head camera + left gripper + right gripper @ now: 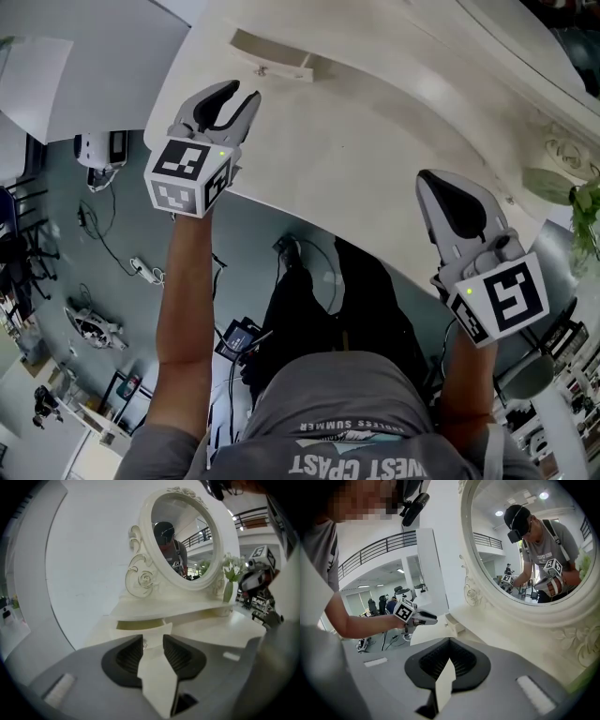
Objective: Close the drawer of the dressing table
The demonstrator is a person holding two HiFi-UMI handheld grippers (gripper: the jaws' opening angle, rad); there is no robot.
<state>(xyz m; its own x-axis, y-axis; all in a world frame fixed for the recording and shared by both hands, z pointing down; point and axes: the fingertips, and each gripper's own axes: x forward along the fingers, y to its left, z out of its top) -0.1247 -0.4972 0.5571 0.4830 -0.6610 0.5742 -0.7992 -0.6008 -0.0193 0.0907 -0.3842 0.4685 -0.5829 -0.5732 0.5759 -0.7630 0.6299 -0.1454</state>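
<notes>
The drawer (274, 56) juts open at the tabletop's (375, 159) back left, so this looks like the approach: left gripper (240, 96) faces it, its 2 jaws apart and empty, right gripper (433, 180) pressed together and idle, and a straight push on its front should follow.

open hand-held gripper (153, 642), drawer (140, 625) ajar; mirror (183, 536)

Your head camera is looking steeply down over the dressing table (375, 141); both gripper cameras are riding low and near, facing its far mirror (183, 541), all sharing that table.
</notes>
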